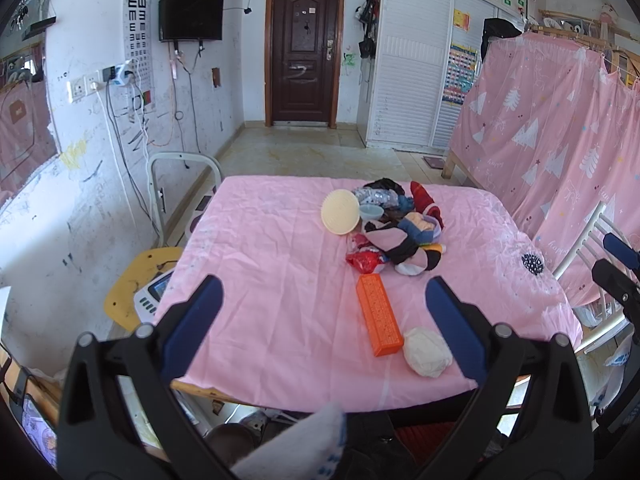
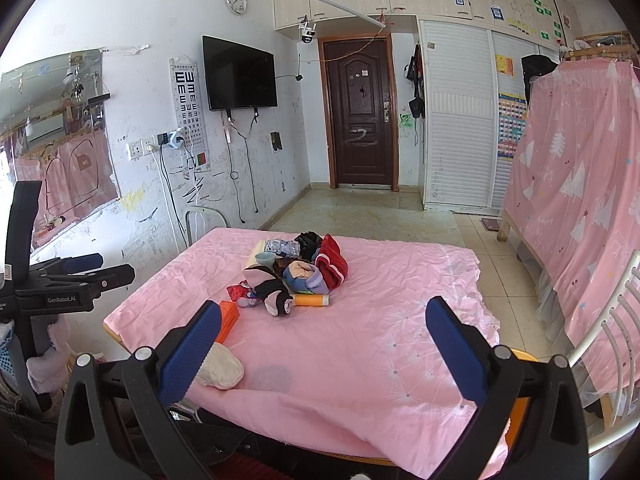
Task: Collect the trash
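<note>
- The heap of clothes [image 1: 404, 226] on the pink tablecloth [image 1: 272, 280] hides much of what lies under it; single garments are hard to tell apart, though a red knit piece [image 2: 331, 262] and a black bundle stand out at the far side.
- A red crinkled wrapper [image 1: 362, 260] pokes out from the heap's near edge, partly covered by cloth; its print cannot be read.
- A crumpled clear plastic bottle [image 2: 283, 246] shows at the back of the heap in the right wrist view only in part.
- The orange box [image 1: 379, 314] lies flat near the front edge of the table; in the right wrist view most of it is hidden behind a blue finger pad.
- A crumpled whitish wad [image 1: 426, 352], paper or cloth I cannot tell, sits just beside the box's near end, close to the table edge.
- A small orange bottle [image 2: 311, 300] lies on its side against the heap; a pale round lid [image 1: 341, 211] leans beside a small bluish bowl [image 1: 371, 212].
- The left gripper [image 1: 324, 304] is spread wide, holding nothing, hanging above the near part of the table.
- The right gripper [image 2: 323, 330] is likewise wide apart and empty, touching nothing.
- Both point across the table toward the door [image 1: 305, 48], held side by side, each catching the other at the frame edge.
</note>
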A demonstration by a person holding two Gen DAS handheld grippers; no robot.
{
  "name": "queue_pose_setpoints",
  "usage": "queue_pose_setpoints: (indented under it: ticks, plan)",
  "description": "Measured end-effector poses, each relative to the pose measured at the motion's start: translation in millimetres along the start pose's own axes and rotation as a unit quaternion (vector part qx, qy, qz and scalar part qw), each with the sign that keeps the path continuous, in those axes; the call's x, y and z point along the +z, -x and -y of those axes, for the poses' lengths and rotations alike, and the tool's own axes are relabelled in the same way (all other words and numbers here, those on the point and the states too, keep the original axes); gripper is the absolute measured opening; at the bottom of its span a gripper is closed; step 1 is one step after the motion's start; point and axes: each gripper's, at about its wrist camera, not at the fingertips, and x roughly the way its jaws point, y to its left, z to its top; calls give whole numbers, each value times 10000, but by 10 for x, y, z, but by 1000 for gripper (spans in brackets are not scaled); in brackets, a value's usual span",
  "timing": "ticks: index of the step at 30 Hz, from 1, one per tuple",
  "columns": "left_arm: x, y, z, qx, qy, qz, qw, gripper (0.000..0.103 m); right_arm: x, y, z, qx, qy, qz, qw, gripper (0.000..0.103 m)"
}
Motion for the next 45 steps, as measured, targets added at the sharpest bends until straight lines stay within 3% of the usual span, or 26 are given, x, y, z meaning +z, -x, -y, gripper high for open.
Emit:
queue_pose_setpoints:
  ticks: [45]
  plan:
    - [0, -1, 1, 7, -3, -6, 10000, 97, -7, -31, -9, -4, 13, -17, 10000, 92]
